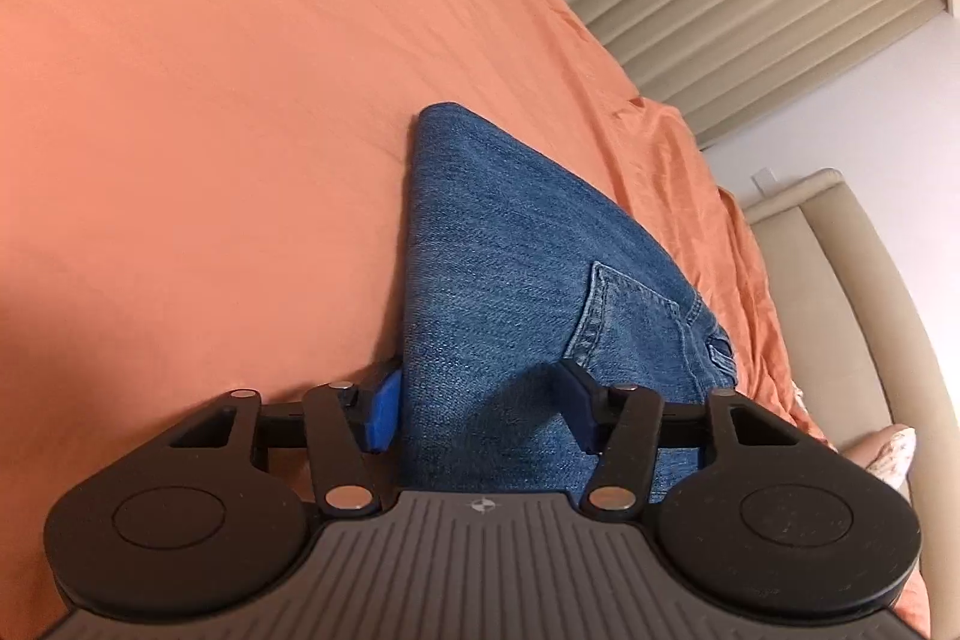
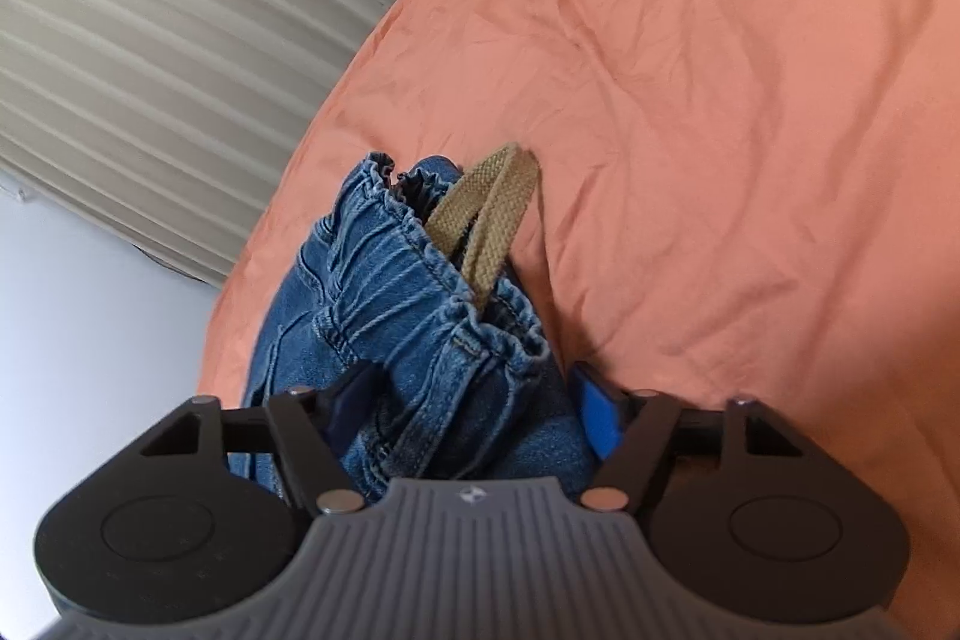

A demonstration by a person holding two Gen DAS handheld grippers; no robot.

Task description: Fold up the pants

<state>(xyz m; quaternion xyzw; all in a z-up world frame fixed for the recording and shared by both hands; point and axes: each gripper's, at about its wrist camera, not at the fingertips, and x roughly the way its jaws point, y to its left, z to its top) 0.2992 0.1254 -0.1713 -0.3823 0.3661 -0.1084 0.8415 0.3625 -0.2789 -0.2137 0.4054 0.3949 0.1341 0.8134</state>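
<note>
Nearest you, the left claw (image 1: 480, 409) straddles a folded edge of the jeans (image 1: 510, 280), jaws partway apart, pads not visibly pressing. Your right claw (image 2: 477, 415) likewise brackets the gathered waistband (image 2: 420, 292) without clear contact. The jeans lie on the bed's orange sheet (image 1: 210, 100). Expect soft, fairly heavy, floppy denim; I'd pinch the thick waistband seam beside the tan drawstring (image 2: 486, 214), not the drawstring itself.
</note>
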